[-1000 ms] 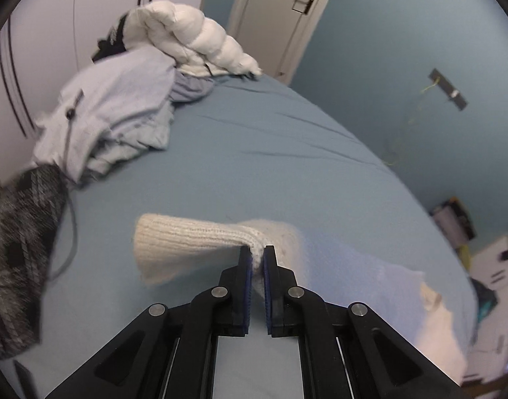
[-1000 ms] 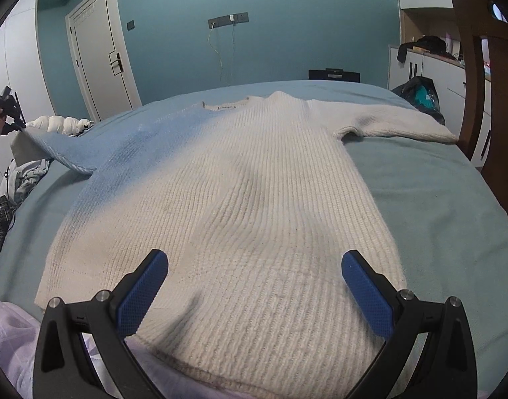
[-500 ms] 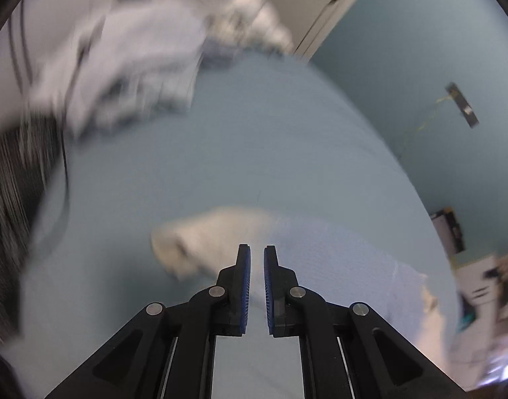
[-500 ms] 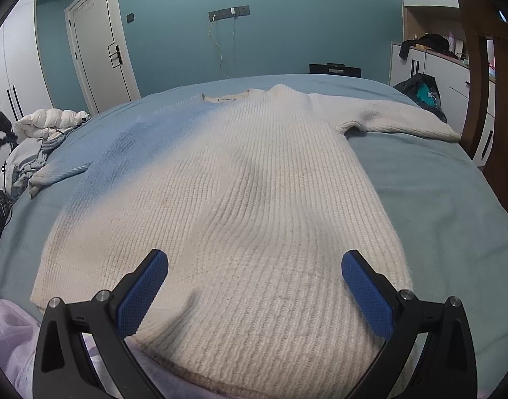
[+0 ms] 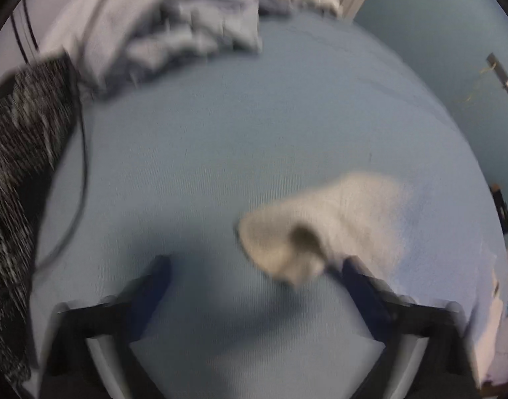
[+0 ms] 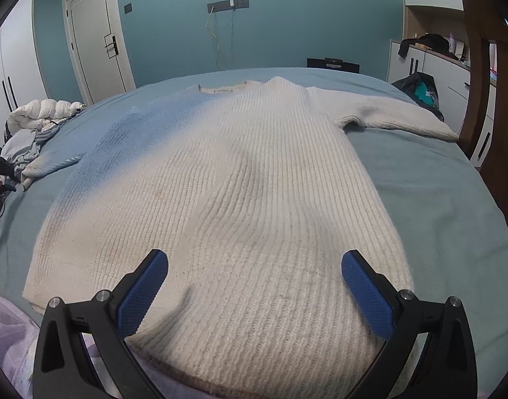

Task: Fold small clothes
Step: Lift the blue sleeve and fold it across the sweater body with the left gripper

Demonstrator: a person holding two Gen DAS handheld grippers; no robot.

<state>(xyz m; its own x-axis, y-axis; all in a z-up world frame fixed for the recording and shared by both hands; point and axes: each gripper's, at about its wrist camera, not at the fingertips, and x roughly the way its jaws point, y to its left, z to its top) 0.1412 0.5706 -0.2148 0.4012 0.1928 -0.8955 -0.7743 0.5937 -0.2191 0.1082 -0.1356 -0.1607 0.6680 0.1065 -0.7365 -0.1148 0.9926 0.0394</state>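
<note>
Left tool opening, sleeve cuff let go onto the bed.
Right tool hovers released over the sweater; that sleeve now lies spread, unfolded.

A home bedroom: a bed with blue sheet, white door, wardrobe, piled clothes.

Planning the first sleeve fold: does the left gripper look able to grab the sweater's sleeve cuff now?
Probably yes: the left gripper, its jaws opening, hangs just beside the sleeve cuff, nothing between them on the bed.
</note>
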